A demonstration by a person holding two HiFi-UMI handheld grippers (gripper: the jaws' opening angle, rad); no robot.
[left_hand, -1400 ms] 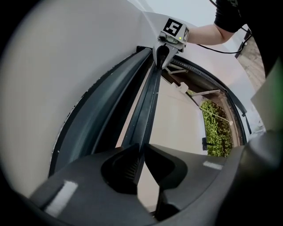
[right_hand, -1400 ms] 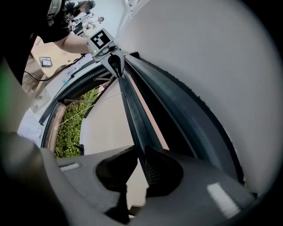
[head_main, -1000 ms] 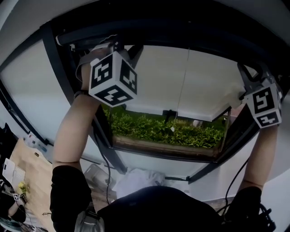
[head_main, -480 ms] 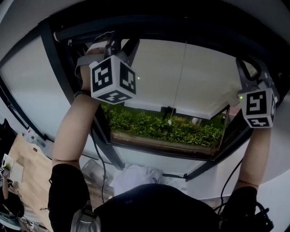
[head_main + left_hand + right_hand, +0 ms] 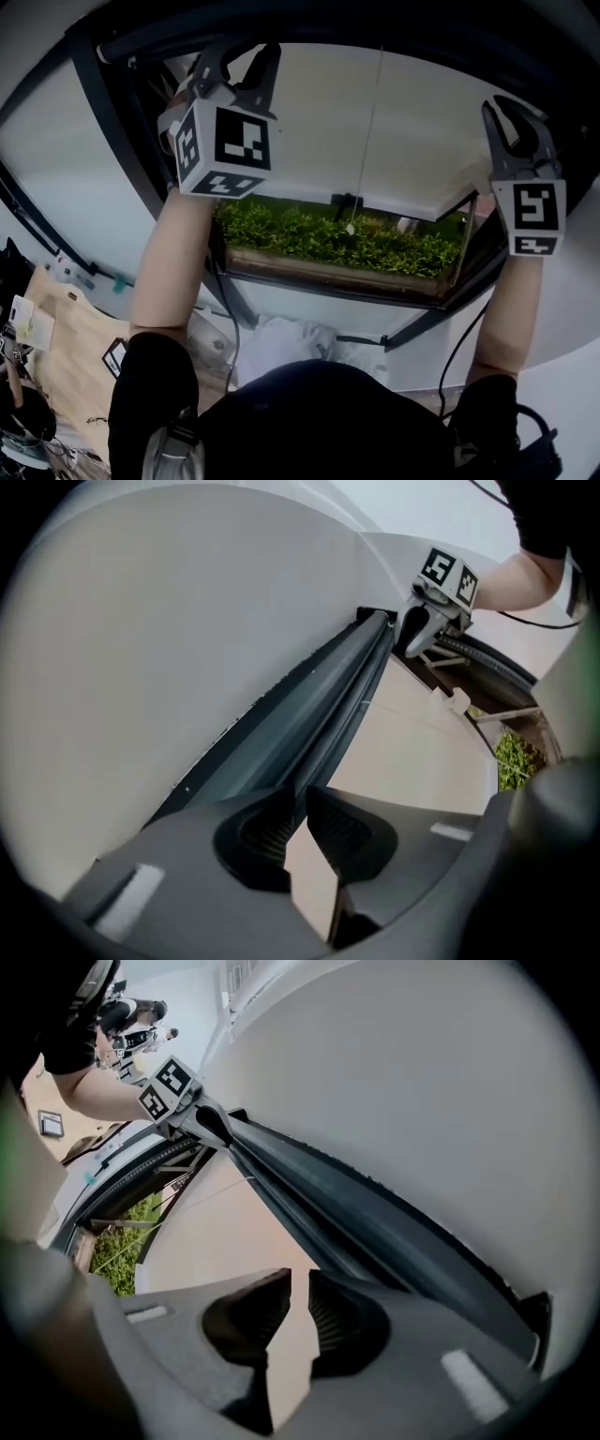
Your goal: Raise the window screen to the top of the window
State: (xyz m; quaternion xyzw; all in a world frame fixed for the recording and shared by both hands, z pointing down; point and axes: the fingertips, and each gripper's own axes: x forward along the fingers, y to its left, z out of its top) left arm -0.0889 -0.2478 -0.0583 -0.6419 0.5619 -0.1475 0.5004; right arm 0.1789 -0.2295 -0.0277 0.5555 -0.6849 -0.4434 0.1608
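Two grippers are held up at the window, one in each hand, and each carries one cube with square markers. Left gripper (image 5: 238,62) is at the upper left corner of the one window screen (image 5: 422,141), just beside the left upright of the dark window frame (image 5: 103,122). Right gripper (image 5: 514,117) is at the right edge of the screen, well apart from the left one. In the left gripper view the two jaws stand a little apart with a narrow gap, and nothing is between them; only the beige screen shows through the gap. In the right gripper view it is the same: a narrow gap, with no thing pinched. Whether the fingertips touch the screen I cannot tell. One dark top rail (image 5: 309,724) runs along above the screen, from one gripper to the other. The screen covers the upper and larger part of the opening, and its lower edge (image 5: 394,214) is not yet at the top. Below this edge one strip of the opening is uncovered, and green plants (image 5: 319,248) show there. One thin pull cord (image 5: 370,131) hangs down the middle of the screen, with one small bead (image 5: 350,228) at its end, just under the lower edge. Two bare forearms reach up from the dark sleeves, near the bottom of the head view.
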